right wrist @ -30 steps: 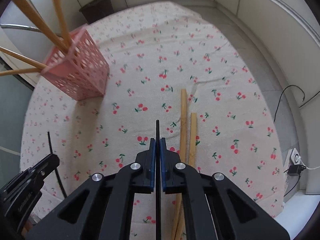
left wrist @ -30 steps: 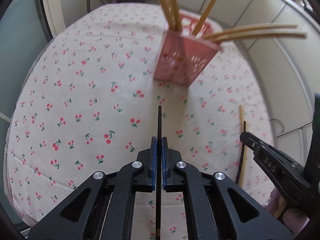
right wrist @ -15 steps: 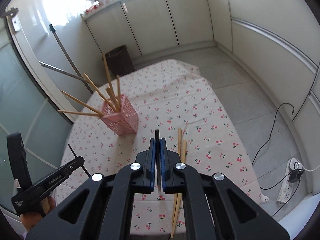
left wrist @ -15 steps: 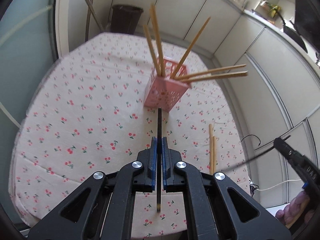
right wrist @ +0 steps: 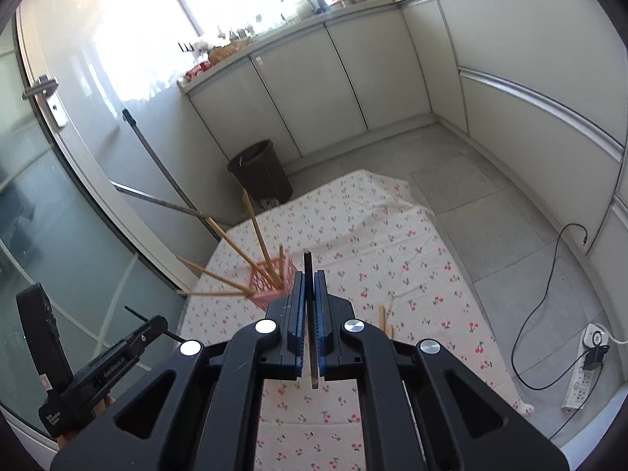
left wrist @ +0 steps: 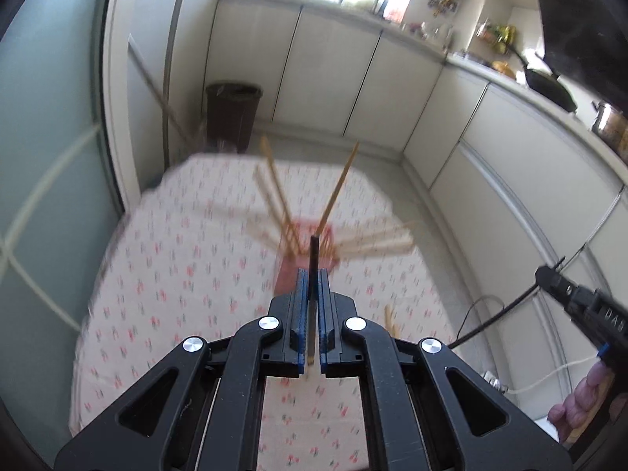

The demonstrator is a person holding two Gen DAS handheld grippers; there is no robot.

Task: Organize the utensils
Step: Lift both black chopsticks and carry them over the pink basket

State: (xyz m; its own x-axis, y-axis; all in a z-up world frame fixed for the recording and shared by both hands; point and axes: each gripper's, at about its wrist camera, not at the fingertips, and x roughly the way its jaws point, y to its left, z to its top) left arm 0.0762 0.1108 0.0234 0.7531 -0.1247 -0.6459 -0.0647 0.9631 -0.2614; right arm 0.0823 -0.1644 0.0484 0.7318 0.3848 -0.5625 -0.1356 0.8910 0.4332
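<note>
Chopsticks were what both grippers held. The left gripper (left wrist: 313,274) had its blue pads squeezed tight on one thin black chopstick (left wrist: 314,255), which stuck out past the tips and also out the back between the pads. The right gripper (right wrist: 309,276) was pinched on a second black chopstick (right wrist: 307,271) in the same way. Both grippers were high above the table (right wrist: 392,267), which had a white cloth with little red cherries on it. A pink basket (right wrist: 271,280) with holes stood on the cloth, toward the side by the glass door. Several light wooden chopsticks (right wrist: 257,231) stood in the basket and leaned out in different ways. Two more wooden chopsticks (right wrist: 382,318) lay flat on the cloth, side by side, partly hidden behind the right gripper. The left camera's picture was blurry. A dark bin (right wrist: 261,172) stood on the floor past the far end of the table.
</note>
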